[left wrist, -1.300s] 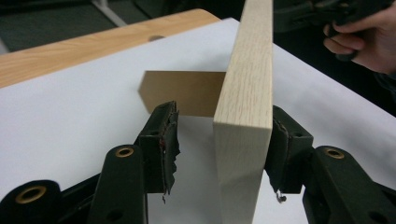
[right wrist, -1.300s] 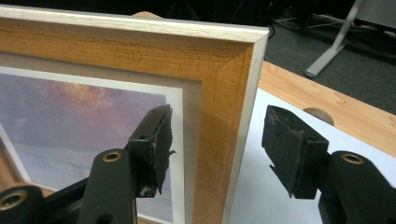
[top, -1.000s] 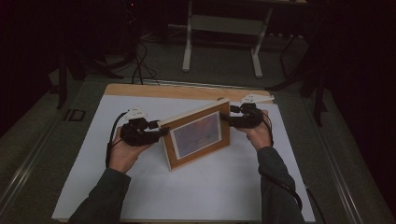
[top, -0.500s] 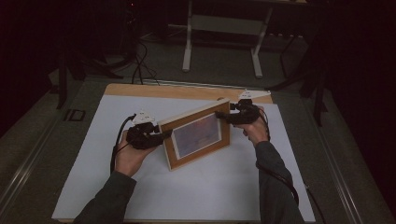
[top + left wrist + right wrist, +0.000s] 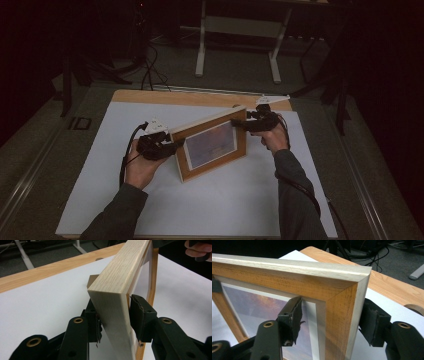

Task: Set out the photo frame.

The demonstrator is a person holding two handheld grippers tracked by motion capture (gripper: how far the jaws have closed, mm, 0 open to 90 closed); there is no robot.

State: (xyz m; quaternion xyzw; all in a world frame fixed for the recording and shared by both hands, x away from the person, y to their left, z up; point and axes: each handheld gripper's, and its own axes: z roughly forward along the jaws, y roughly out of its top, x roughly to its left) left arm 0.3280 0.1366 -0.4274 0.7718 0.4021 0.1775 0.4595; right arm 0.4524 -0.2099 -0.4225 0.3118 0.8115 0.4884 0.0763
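Two grippers clamp the frame (image 5: 212, 149): the left gripper (image 5: 113, 321), its jaws having just closed, presses both pads on the frame's left edge, and the right gripper (image 5: 329, 322) squeezes the upper right corner, one pad on the picture side, one behind. The frame stands tilted on the white sheet (image 5: 100, 150), mid-table.
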